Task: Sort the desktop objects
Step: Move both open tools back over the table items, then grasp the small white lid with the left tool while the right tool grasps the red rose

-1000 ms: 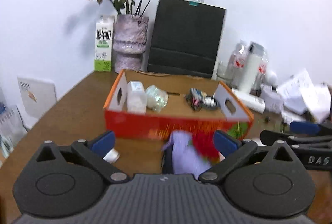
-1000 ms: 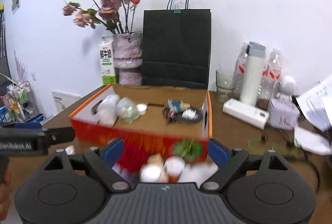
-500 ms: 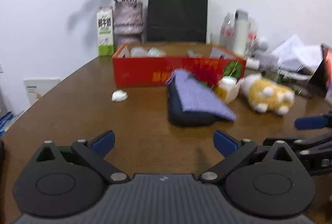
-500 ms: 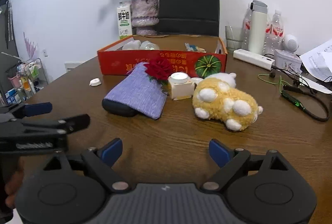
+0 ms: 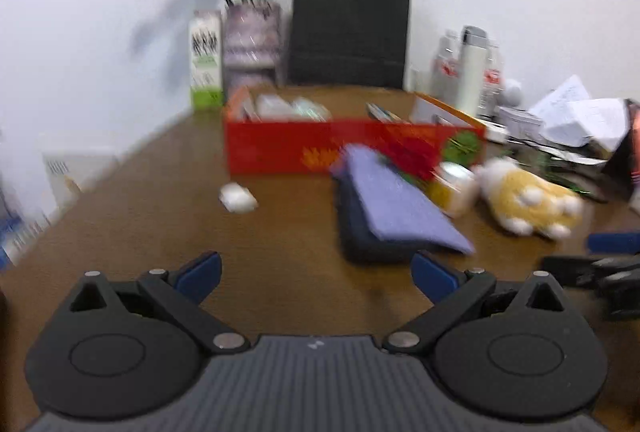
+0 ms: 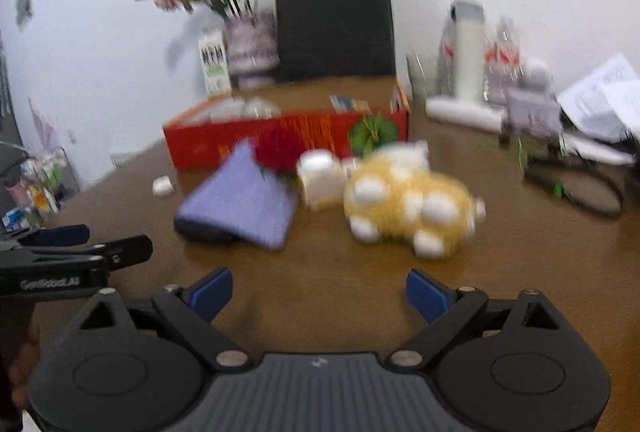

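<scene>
Right, straight ahead of both grippers sits the long red cardboard box (image 6: 288, 140), already holding a few small items. Nearer, just ahead of the right gripper (image 6: 318, 292), the fluffy yellow plush toy (image 6: 408, 208) waits loose on the brown wooden table (image 6: 340, 272). Ahead of the left gripper (image 5: 316, 274) lies the flat purple fabric pouch (image 5: 396, 208), then the small white tub (image 6: 320, 180) and tiny white earbud case (image 5: 237, 197). Both grippers gape wide, holding nothing, so most sorting remains.

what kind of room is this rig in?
Likely an office or meeting room: a wooden table against a plain wall, loose papers, a power strip and water bottles along its edge.
</scene>
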Tool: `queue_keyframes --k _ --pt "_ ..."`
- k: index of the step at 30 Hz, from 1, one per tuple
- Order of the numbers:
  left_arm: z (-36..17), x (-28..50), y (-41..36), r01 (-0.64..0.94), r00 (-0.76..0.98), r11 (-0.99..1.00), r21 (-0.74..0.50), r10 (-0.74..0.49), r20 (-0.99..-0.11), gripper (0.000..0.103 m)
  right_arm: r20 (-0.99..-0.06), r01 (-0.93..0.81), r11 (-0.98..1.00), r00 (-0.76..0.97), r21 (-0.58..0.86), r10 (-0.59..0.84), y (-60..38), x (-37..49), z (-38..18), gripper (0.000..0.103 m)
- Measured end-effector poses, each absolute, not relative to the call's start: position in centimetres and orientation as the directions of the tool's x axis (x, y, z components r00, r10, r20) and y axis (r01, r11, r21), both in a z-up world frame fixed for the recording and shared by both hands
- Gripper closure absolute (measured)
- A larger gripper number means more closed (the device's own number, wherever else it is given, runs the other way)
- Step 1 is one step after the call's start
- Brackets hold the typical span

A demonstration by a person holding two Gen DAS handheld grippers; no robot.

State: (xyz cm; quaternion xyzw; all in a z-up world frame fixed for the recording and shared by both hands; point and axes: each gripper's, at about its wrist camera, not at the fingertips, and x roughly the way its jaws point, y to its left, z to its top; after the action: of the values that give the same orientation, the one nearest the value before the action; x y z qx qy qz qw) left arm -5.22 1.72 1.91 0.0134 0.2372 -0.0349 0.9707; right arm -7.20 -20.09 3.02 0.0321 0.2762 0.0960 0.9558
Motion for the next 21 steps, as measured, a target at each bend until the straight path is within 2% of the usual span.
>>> queue_keyframes --k 3,5,7,9,12,13,17,18,21 --pt "2.4 -1.8 3.1 0.027 0.893 0.998 0.065 0.005 -0.45 0.0 -0.495 -0.208 0.972 0.836 0.112 0.236 -19.4 -4.9 4.5 0.019" --pt "2.1 1.2 4.3 0.01 0.865 1.0 0.027 0.005 -0.501 0.011 -0.482 -0.235 0.967 0.838 0.103 0.255 -18.5 -2.6 5.3 0.02" --pt "1.7 3.8 5.5 0.033 0.826 0.999 -0.029 -0.044 -0.561 0.021 -0.478 -0.241 0.966 0.84 0.097 0.257 -17.7 -0.1 6.0 0.024" --pt "1.3 5.3 6.4 0.061 0.813 0.995 -0.075 -0.093 -0.574 0.027 -0.483 -0.255 0.962 0.834 0.096 0.269 -16.7 2.5 6.7 0.026" --pt "0.6 7.2 7.0 0.039 0.807 0.995 -0.091 -0.085 -0.585 0.034 -0.507 -0.248 0.968 0.83 0.038 0.232 -15.1 6.2 6.7 0.028" --pt "0.4 7.6 7.2 0.036 0.802 0.995 -0.093 -0.084 -0.591 0.041 -0.523 -0.231 0.972 0.825 0.034 0.214 -14.8 7.4 6.3 0.03" --pt "-0.2 8.5 7.8 0.045 0.801 0.993 -0.114 -0.103 -0.589 0.067 -0.58 -0.235 0.966 0.774 0.106 0.252 -14.9 10.3 4.8 0.043" --pt "-0.3 8.6 8.0 0.045 0.802 0.992 -0.118 -0.106 -0.587 0.072 -0.587 -0.241 0.962 0.763 0.128 0.269 -14.8 10.7 4.5 0.05" --pt "-0.3 8.4 7.8 0.071 0.802 0.99 -0.12 -0.128 -0.584 0.075 -0.602 -0.257 0.951 0.737 0.169 0.306 -14.7 11.3 3.5 0.061"
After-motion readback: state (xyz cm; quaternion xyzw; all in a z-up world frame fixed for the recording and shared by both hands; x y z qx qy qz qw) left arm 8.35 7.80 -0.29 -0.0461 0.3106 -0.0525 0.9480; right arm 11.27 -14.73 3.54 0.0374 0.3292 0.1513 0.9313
